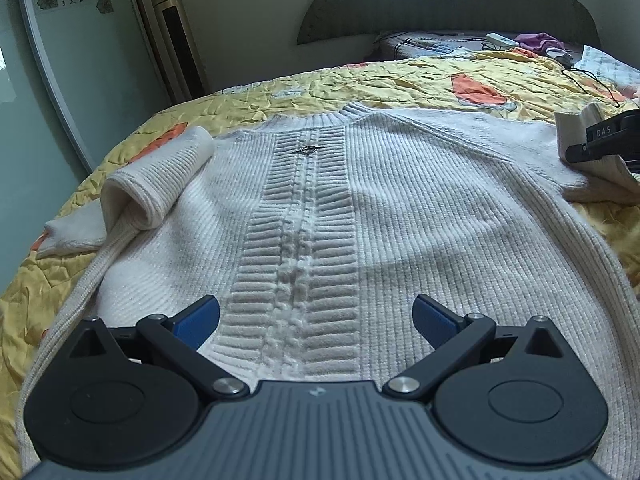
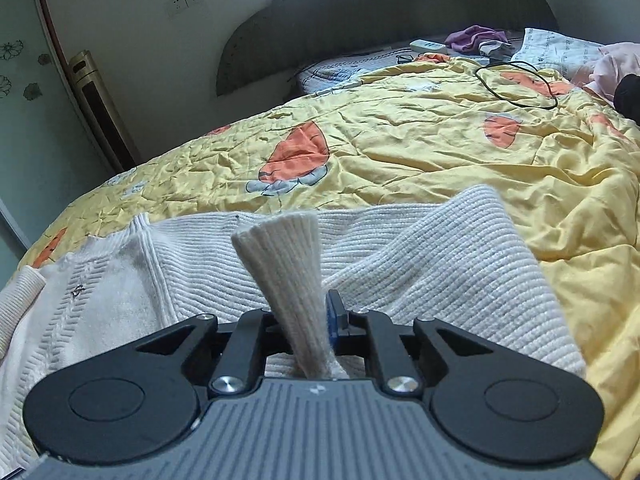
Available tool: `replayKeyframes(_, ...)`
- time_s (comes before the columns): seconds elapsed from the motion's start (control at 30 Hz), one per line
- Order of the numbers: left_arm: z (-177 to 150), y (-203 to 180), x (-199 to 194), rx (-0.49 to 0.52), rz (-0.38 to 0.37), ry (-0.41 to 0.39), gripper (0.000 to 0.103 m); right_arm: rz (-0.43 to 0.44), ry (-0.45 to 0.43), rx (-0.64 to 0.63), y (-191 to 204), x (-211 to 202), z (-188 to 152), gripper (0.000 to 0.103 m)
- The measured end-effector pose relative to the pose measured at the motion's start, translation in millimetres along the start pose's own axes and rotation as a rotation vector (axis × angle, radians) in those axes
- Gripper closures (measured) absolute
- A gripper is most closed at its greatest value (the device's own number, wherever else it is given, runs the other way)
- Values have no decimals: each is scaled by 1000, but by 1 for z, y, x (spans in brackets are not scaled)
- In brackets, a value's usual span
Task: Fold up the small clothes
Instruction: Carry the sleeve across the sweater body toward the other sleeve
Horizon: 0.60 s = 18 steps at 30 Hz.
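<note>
A white knitted sweater [image 1: 360, 208] lies flat, front up, on a bed covered by a yellow quilt [image 1: 400, 80] with orange prints. Its collar points toward the headboard [image 1: 440, 4]. A raised ribbed panel runs down the middle of the chest, with a small metal ornament [image 1: 306, 150] near the collar.

Left gripper [image 1: 316, 316]: hangs over the lower part of the sweater, fingers spread wide, blue pads [image 1: 198, 320] clear of the knit. Nothing is between them.

Left sleeve [image 1: 160, 184]: folded inward, cuff resting on the shoulder area of the body.

Right gripper [image 2: 308, 320]: fingers drawn close together with the right sleeve's cuff [image 2: 284, 264] standing up between them. The cuff fans out above the fingers. Whether the pads press firmly on the fabric or merely flank it cannot be told. In the left wrist view this gripper [image 1: 600, 140] sits at the sweater's far right edge, with the sleeve lifted there.

Near the headboard: a remote control [image 2: 427, 45], a purple cloth [image 2: 476, 38], and a black cord [image 2: 516, 86] looped on the quilt.
</note>
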State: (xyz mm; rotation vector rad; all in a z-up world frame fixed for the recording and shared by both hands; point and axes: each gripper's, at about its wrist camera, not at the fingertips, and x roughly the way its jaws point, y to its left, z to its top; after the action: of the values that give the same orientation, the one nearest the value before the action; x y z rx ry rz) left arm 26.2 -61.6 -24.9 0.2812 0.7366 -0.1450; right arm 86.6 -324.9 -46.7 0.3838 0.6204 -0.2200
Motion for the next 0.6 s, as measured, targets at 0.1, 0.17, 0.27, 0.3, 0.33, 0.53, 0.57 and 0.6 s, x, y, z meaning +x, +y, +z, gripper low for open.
replayKeyframes(0.1, 0, 1, 0, 0, 3, -1, 0, 7, 2, 2, 0, -1, -1, 78)
replayKeyframes(0.17, 0, 2, 1, -6, 1, 4, 0, 15, 1, 5, -1, -2, 0, 75)
replayKeyframes(0.27, -1, 3, 2, -14, 1, 13, 0, 27, -4, 8, -2, -6, -2, 74)
replayKeyframes(0.3, -1, 3, 2, -13, 2, 13, 0, 28, -6, 2, -3, -7, -3, 74)
replayKeyframes(0.33, -1, 3, 2, -13, 2, 12, 0, 26, -12, -6, -3, -8, -3, 74)
replayKeyframes(0.53, 0, 2, 4, -8, -1, 18, 0, 4, -46, -51, 4, -15, -5, 85)
replayKeyframes(0.57, 0, 2, 5, -12, 0, 20, 0, 1, -52, -65, 6, -16, -5, 86)
replayKeyframes(0.6, 0, 3, 6, -16, 2, 23, 0, -3, -59, -83, 9, -17, -5, 86)
